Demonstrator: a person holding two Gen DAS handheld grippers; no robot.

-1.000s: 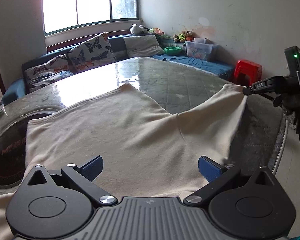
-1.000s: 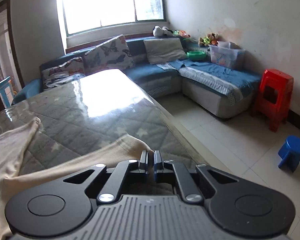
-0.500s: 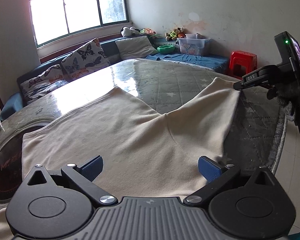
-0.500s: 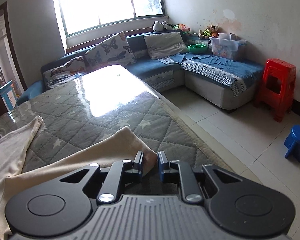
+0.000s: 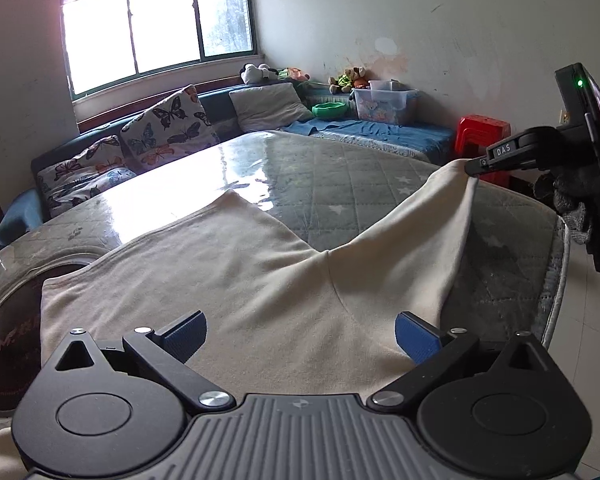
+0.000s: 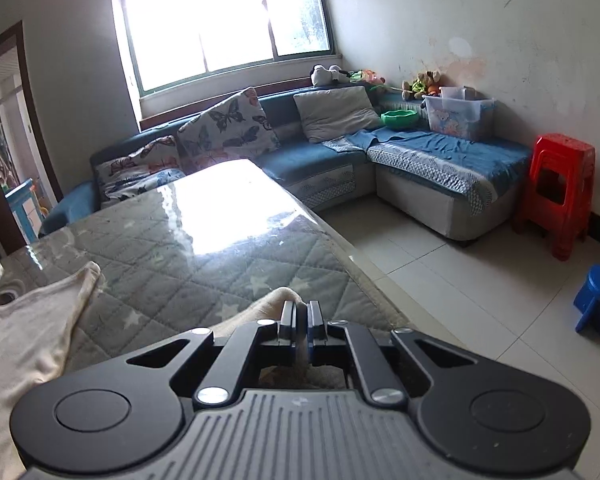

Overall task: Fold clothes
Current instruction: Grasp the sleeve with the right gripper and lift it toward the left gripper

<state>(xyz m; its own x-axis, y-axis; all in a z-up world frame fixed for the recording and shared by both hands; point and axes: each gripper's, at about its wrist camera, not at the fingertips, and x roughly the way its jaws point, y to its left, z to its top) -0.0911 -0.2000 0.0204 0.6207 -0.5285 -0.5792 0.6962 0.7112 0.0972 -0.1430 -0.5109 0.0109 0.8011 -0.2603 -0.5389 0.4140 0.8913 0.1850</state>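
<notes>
My right gripper [image 6: 300, 312] is pinched tight on the end of a sleeve of the cream garment [image 5: 228, 280], with the cloth pressed between the two pads and a little fold of it poking out past the tips. From my left camera I see that same gripper [image 5: 474, 168] holding the sleeve end up off the table [image 5: 340, 184], so the sleeve rises in a taut ridge from the body of the garment toward the table's right edge.

My left gripper [image 5: 300, 334] stands wide open, its blue pads [image 5: 184, 334] spread far apart above the near part of the garment. I have nothing in it, and I cannot tell whether the pads touch the cloth.

The garment lies spread over the near half of the table, on the grey quilted cover with stars under a glossy sheet. Its other sleeve [image 5: 236, 208] lies flat, pointing toward the far end of the table. At the table's left edge the cloth ends beside a dark round inset [image 5: 8, 320] in the tabletop.

Beyond the table's far end runs a blue corner sofa [image 6: 312, 160] with butterfly cushions [image 6: 224, 128]. To the right of the table, on the tiled floor, stand a red plastic stool [image 6: 560, 192] and a small blue stool [image 6: 598, 298].
</notes>
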